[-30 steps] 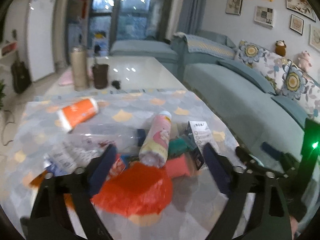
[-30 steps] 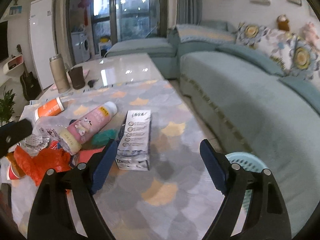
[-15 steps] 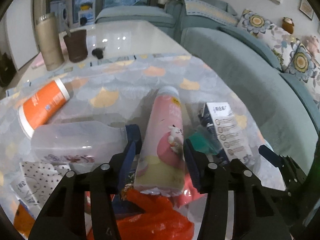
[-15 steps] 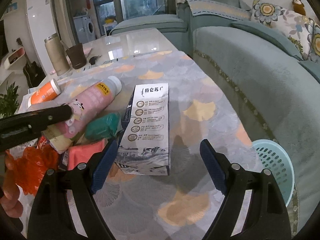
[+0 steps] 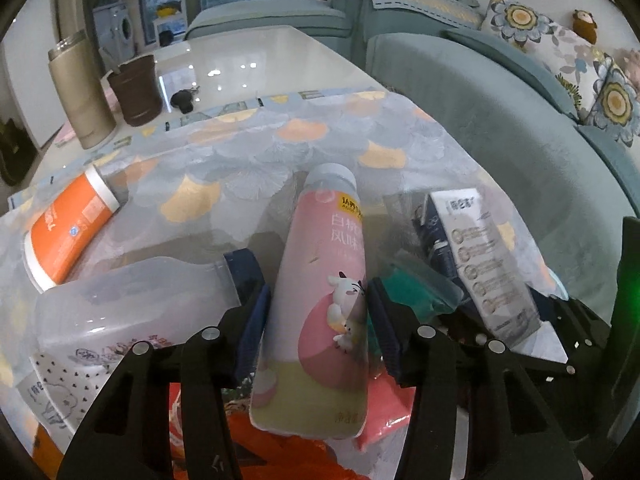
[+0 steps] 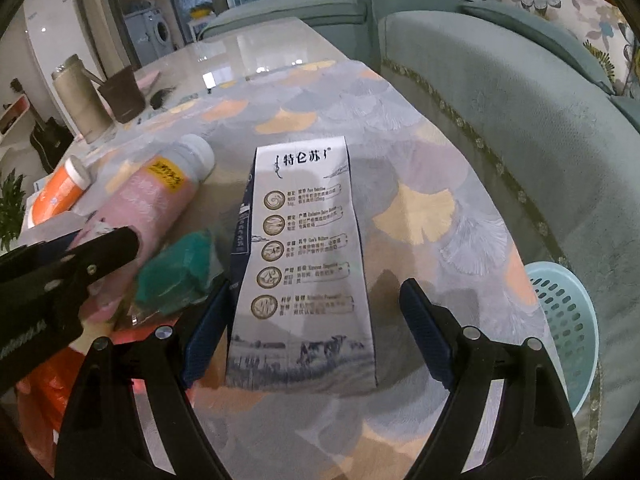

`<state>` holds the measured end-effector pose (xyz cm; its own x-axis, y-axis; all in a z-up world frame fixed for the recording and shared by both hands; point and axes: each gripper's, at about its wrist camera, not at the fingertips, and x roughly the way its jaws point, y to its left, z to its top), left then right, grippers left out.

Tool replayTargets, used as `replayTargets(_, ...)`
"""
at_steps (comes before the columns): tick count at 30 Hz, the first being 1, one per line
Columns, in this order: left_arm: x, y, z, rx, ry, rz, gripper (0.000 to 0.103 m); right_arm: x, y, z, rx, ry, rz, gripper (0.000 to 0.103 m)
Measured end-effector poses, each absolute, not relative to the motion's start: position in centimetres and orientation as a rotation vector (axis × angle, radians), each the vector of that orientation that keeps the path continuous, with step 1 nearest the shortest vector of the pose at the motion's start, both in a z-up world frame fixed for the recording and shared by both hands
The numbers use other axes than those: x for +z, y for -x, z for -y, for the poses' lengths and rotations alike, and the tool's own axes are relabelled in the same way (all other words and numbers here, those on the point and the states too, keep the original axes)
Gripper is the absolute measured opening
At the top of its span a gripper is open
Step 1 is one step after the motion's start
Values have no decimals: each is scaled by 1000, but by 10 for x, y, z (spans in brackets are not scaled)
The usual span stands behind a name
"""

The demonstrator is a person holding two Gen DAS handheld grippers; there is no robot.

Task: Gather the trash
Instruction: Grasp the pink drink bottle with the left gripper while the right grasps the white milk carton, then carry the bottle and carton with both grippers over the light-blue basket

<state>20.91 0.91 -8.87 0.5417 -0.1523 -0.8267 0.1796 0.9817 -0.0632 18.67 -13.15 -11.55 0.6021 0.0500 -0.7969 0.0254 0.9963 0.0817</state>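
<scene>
My left gripper (image 5: 318, 320) is shut on a pink drink bottle (image 5: 320, 280), its pads pressed on both sides; the bottle also shows in the right wrist view (image 6: 156, 200). My right gripper (image 6: 316, 328) is open, its jaws standing either side of a white and blue milk carton (image 6: 304, 264) that lies on the patterned tablecloth (image 6: 420, 216); the left pad is near the carton, the right one apart. The carton shows in the left view too (image 5: 480, 264). A teal wrapper (image 6: 180, 268) lies between bottle and carton.
A clear plastic bottle (image 5: 132, 304), an orange-label bottle (image 5: 64, 224), a red plastic bag (image 6: 44, 392) and pink packet (image 5: 384, 412) lie at left. A light blue basket (image 6: 564, 328) stands beside the table at right, by the sofa (image 6: 520, 92). A tumbler (image 5: 80, 92) and brown cup (image 5: 134, 92) stand at the back.
My left gripper has moved forward over the red bag and closed on the pink bottle. My right gripper has advanced until its open jaws straddle the milk carton.
</scene>
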Motion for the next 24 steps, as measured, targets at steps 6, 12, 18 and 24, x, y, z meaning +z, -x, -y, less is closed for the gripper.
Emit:
replayTargets(6, -79, -194, -12, -247, 62, -894, 47, -104, -173, 148, 27, -138, -868, 58)
replayTargets(12, -36, -170, -13, -408, 222, -743, 44, -59, -138, 185, 18, -137, -767, 58)
replayTargets(18, -3, -153, 23, -507, 226, -711, 9, -18, -95, 230, -40, -103, -674, 58)
replayTargets(24, -4, -138, 52, -568, 200, -760, 6, -21, -67, 263, -68, -120, -688, 58)
